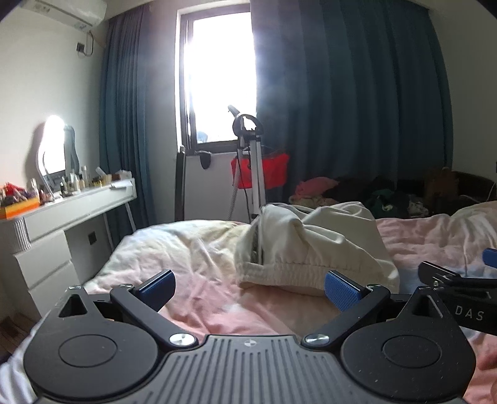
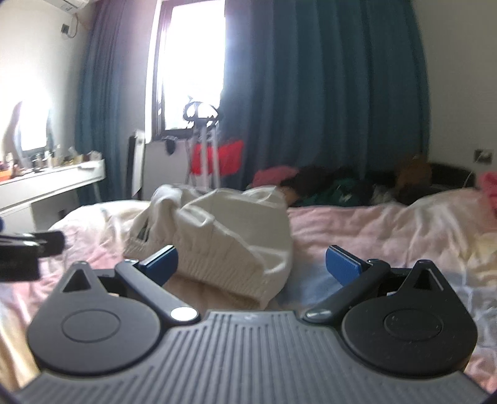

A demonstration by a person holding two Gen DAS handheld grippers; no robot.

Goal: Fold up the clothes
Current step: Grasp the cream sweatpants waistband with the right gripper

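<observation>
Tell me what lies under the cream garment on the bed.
The cream garment rests crumpled on a pink bedsheet, which shows all around it. Whatever sits directly beneath its folds is covered and cannot be seen.

Only readable text: white letters "DAS" on black body of right claw (image 1: 459, 279), seen at right edge of left wrist view, just beside left claw's right arm. Letters run to frame edge; whether word continues, cannot tell. Right wrist view: no readable text, picture blurred. Bottles on worktop (image 1: 80, 199) too small to read labels. Air conditioner (image 1: 66, 11) shows no legible brand.
</observation>
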